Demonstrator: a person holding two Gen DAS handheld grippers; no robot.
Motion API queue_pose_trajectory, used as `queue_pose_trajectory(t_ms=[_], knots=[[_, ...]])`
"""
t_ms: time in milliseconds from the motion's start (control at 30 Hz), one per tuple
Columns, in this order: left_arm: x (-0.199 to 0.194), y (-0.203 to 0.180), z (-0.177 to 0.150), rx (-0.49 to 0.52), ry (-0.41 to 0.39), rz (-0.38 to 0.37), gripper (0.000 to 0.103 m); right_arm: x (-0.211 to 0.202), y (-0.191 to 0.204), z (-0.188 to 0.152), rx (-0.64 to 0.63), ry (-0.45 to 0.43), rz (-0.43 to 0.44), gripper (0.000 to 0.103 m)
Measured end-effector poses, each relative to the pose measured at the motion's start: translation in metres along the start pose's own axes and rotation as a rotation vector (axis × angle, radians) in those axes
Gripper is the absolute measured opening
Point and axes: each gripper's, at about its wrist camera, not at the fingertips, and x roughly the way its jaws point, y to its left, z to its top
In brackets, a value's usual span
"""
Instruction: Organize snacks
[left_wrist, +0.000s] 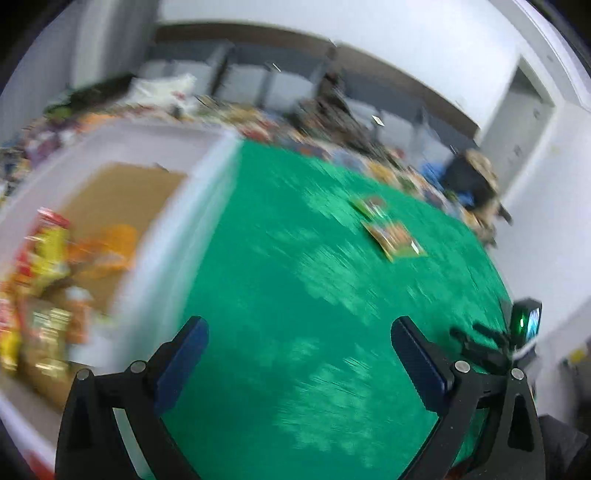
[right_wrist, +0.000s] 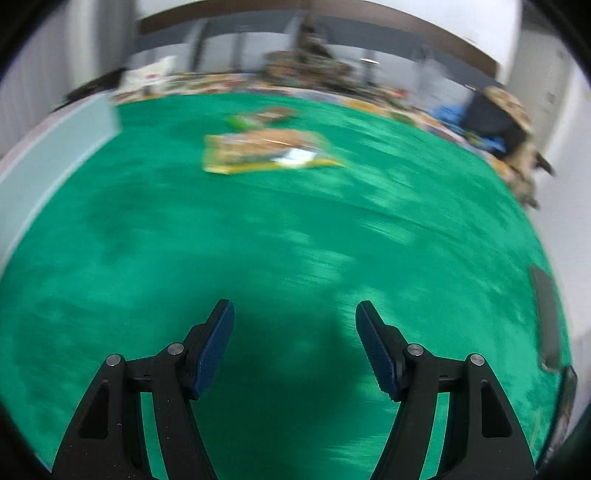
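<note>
We hold the left hand-held gripper over the green counter with its blue pads spread wide and nothing between them, so it is released. To its left stands a white bin with a brown cardboard floor, and inside it, toward the near corner, lies a heap of snack packets in yellow, red and orange; blur keeps us from telling them apart. Farther out on the green cloth two flat snack packs lie close together, the nearer yellowish snack pack and the smaller green snack pack just beyond it, both well apart from the bin. Our right hand-held gripper also stands released, its pads apart above bare green cloth, empty. In its view the yellowish snack pack lies ahead with the green one behind it, and the bin's white wall shows at the left edge. A clutter of more packages lines the far edge of the counter, too blurred to read.
</note>
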Motion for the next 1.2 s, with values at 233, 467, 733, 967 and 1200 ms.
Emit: queue_pose_trajectory(t_ms=[233,467,733,967,1200], knots=[[0.099,-0.039,-0.025,0.095,0.160,0.049,0.098,0.010,-0.067,-0.020,0.147,0.015,-0.065,0.072],[0.143,-0.046,-0.028,0.166,0.185,0.139,0.099,0.010,-0.086,-0.030,0.239,0.001,-0.045,0.076],[0.151,-0.051,-0.035,0.255,0.146,0.191,0.103,0.010,-0.085,-0.032,0.237,0.006,-0.040,0.081],[0.151,-0.049,-0.035,0.256,0.136,0.191,0.103,0.010,-0.085,-0.032,0.237,0.007,-0.042,0.082],[0.151,-0.051,-0.037,0.244,0.115,0.207,0.103,0.010,-0.085,-0.032,0.238,0.007,-0.040,0.082]])
